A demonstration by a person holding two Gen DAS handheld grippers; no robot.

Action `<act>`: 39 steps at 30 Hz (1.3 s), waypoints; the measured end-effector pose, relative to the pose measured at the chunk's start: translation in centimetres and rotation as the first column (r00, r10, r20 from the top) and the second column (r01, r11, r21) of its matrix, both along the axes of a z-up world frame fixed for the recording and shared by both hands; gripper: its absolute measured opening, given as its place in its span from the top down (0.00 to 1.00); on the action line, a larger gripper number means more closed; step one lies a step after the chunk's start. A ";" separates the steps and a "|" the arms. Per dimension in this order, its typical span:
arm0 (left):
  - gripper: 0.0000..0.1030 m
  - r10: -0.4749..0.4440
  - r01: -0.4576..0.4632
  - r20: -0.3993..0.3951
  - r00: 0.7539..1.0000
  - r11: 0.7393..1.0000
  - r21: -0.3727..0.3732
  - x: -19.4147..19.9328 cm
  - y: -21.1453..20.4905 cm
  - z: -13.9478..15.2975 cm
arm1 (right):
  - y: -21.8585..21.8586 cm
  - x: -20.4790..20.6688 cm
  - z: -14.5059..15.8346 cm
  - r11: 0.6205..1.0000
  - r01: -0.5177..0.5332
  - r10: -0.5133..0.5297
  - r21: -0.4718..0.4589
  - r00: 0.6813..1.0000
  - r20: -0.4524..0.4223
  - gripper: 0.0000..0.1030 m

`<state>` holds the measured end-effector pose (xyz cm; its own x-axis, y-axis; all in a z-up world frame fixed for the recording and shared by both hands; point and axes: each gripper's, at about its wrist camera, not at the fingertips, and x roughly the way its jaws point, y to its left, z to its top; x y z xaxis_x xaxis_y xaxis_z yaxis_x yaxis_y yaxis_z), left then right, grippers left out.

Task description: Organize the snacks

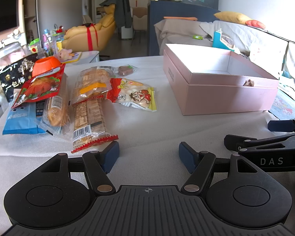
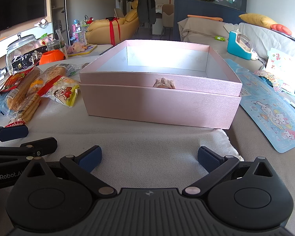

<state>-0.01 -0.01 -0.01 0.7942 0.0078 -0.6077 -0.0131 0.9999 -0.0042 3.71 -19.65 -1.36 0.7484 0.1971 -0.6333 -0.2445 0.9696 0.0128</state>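
Your left gripper sits low centre of its view, jaws apart, nothing between them. Your right gripper is the same, spread wide and empty over the white cloth. Snack packets lie piled at left of the left view; the red-yellow candy bag lies rightmost of them. The pink box stands open mid-frame in the right view, with nothing visible inside it.
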 end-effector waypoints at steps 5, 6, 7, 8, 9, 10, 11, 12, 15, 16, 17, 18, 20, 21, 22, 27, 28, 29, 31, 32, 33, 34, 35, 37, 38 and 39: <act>0.29 0.000 0.000 0.000 1.000 1.000 0.000 0.0 0.0 0.0 | 0.0 0.0 0.0 1.000 0.000 0.000 0.000 1.000 0.000 0.00; 0.29 0.000 0.000 0.000 1.000 1.000 0.000 0.0 0.0 0.0 | 0.0 0.0 0.0 1.000 0.000 0.000 0.000 1.000 0.000 0.00; 0.29 0.000 0.000 0.000 1.000 1.000 0.000 0.0 0.0 0.0 | 0.0 0.0 0.0 1.000 0.000 0.000 0.000 1.000 0.000 0.00; 0.29 0.000 0.000 0.000 1.000 1.000 0.000 0.0 0.0 0.0 | 0.0 0.0 0.0 1.000 0.000 0.000 0.000 1.000 0.000 0.00; 0.29 0.000 0.000 0.000 1.000 1.000 0.000 0.0 0.0 0.0 | 0.0 0.0 0.0 1.000 0.000 0.000 0.000 1.000 0.000 0.00; 0.29 0.000 0.000 0.000 1.000 1.000 0.001 0.1 0.0 0.0 | 0.0 0.0 -0.1 1.000 0.000 0.000 0.000 1.000 0.000 0.00; 0.29 0.000 0.000 0.000 1.000 1.000 0.001 0.1 0.0 0.0 | 0.0 0.0 -0.1 1.000 0.000 0.000 0.001 1.000 0.000 0.00; 0.29 0.000 0.000 0.000 1.000 1.000 0.000 0.1 0.0 0.0 | 0.0 0.0 -0.1 1.000 0.000 0.000 0.001 1.000 -0.001 0.00; 0.29 -0.002 0.002 0.000 1.000 1.000 -0.001 0.1 0.0 0.0 | -0.1 0.1 0.0 1.000 -0.011 0.011 -0.001 1.000 -0.024 0.00; 0.29 -0.007 0.007 0.000 1.000 1.000 -0.005 0.1 0.1 0.0 | -0.2 0.3 0.3 1.000 -0.019 0.019 -0.001 0.998 -0.052 0.00; 0.29 -0.016 0.016 0.000 1.000 1.000 -0.004 0.2 0.2 0.0 | -0.1 0.6 0.5 1.000 -0.015 0.015 0.003 0.997 -0.080 0.00; 0.29 -0.030 0.030 0.000 1.000 1.000 -0.003 0.2 0.3 0.0 | 0.0 0.6 0.6 1.000 -0.008 0.008 -0.005 0.995 -0.101 0.00; 0.29 -0.063 0.063 -0.005 0.998 0.998 -0.015 0.2 0.8 0.2 | 0.6 0.6 0.6 1.000 0.009 -0.012 -0.027 0.993 -0.116 0.00; 0.30 -0.071 0.070 -0.010 0.997 0.997 -0.033 0.2 1.2 0.2 | 0.7 0.5 0.5 0.999 0.014 -0.018 -0.031 0.993 -0.117 0.00; 0.30 -0.081 0.080 -0.019 0.997 0.995 -0.056 0.0 1.7 0.4 | 0.7 0.6 0.5 0.999 0.013 -0.017 -0.034 0.993 -0.120 0.00; 0.32 -0.105 0.100 -0.023 0.994 0.984 -0.144 -1.8 4.8 2.8 | 0.9 1.2 1.1 0.999 -0.015 0.008 -0.043 0.986 -0.164 0.00; 0.32 -0.091 0.089 -0.003 0.996 0.985 -0.146 -2.3 5.5 3.5 | 1.0 1.1 1.4 0.999 -0.029 0.024 -0.027 0.985 -0.172 0.01; 0.32 -0.064 0.066 0.021 0.998 0.987 -0.148 -2.8 6.5 4.3 | 1.1 1.0 1.7 0.999 -0.041 0.040 -0.004 0.985 -0.168 0.01; 0.33 0.001 0.007 0.049 0.999 0.987 -0.160 -3.1 8.4 5.6 | 1.4 0.4 2.4 0.997 -0.060 0.066 0.045 0.989 -0.134 0.01; 0.34 0.036 -0.026 0.060 0.998 0.985 -0.169 -3.0 9.4 6.0 | 1.7 0.1 2.6 0.996 -0.071 0.077 0.056 0.990 -0.118 0.01; 0.34 0.077 -0.065 0.065 0.995 0.982 -0.175 -2.8 10.4 6.4 | 2.1 -0.2 2.8 0.995 -0.080 0.085 0.061 0.991 -0.100 0.01; 0.34 0.116 -0.102 0.066 0.991 0.978 -0.181 -2.5 11.2 6.7 | 2.5 -0.5 3.0 0.995 -0.083 0.088 0.058 0.993 -0.077 0.01; 0.34 0.137 -0.122 0.069 0.988 0.974 -0.188 -2.4 11.9 6.9 | 2.9 -0.8 3.1 0.995 -0.084 0.087 0.050 0.995 -0.055 0.01; 0.34 0.157 -0.141 0.069 0.985 0.970 -0.199 -1.7 12.9 7.0 | 3.7 -1.4 3.3 0.995 -0.099 0.100 0.029 0.995 -0.022 0.01; 0.38 0.158 -0.143 0.060 0.986 0.969 -0.201 -1.1 13.0 7.0 | 4.0 -1.7 3.3 0.993 -0.116 0.116 0.025 0.993 -0.019 0.01; 0.46 0.154 -0.141 0.047 0.987 0.968 -0.209 -0.5 13.1 6.9 | 4.0 -1.7 3.5 0.991 -0.129 0.130 0.031 0.991 -0.025 0.01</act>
<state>-0.52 13.04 6.86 0.8297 0.0081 -0.5581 -0.1534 0.9647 -0.2141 2.02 -15.62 2.13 0.6981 0.3098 -0.6455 -0.3671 0.9289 0.0488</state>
